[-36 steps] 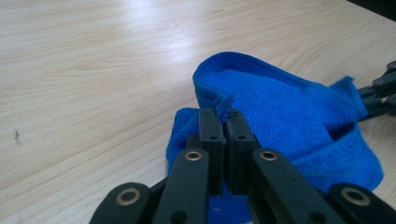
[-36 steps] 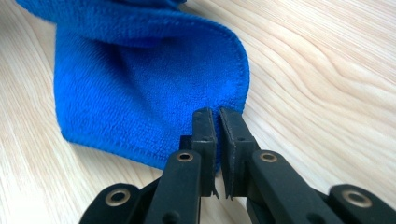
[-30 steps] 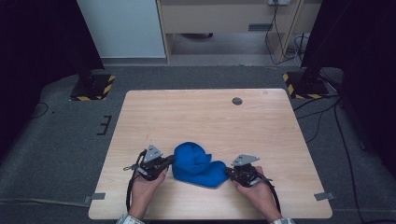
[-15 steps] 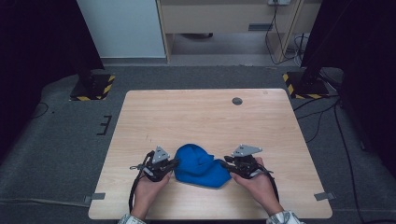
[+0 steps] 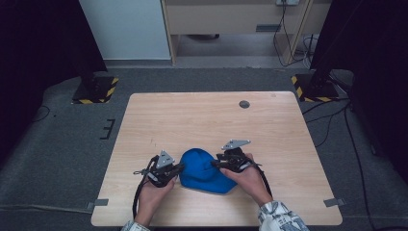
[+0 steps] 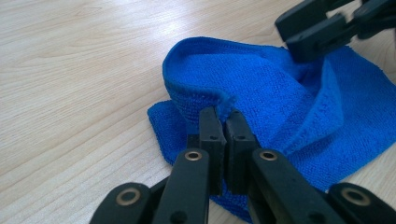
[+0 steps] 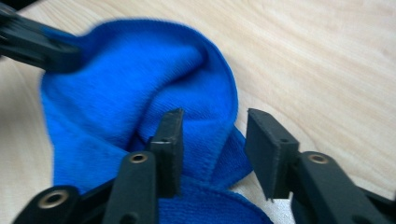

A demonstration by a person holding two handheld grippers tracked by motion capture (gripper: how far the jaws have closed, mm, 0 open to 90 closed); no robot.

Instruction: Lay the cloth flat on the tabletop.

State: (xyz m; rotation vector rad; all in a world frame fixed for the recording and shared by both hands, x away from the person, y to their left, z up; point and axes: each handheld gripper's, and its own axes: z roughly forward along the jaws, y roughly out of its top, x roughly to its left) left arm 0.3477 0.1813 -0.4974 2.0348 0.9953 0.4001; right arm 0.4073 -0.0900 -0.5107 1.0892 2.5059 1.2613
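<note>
High view: blue terry cloth (image 5: 204, 169) half-folded at desk's (image 5: 192, 115) 6 o'clock; left tongs (image 6: 223, 122) clench its edge, right tongs (image 7: 212, 140) released, flattening left.

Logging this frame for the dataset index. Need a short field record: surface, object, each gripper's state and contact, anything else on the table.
surface: wooden table
object: blue cloth, bunched and partly folded over itself, near the table's front edge
left gripper: shut, pinching a hemmed edge of the cloth
right gripper: open, jaws apart, one jaw against the cloth fold, the other over bare wood
hands: left hand and right hand each hold a gripper, either side of the cloth
other: small dark round spot at the table's far side
</note>
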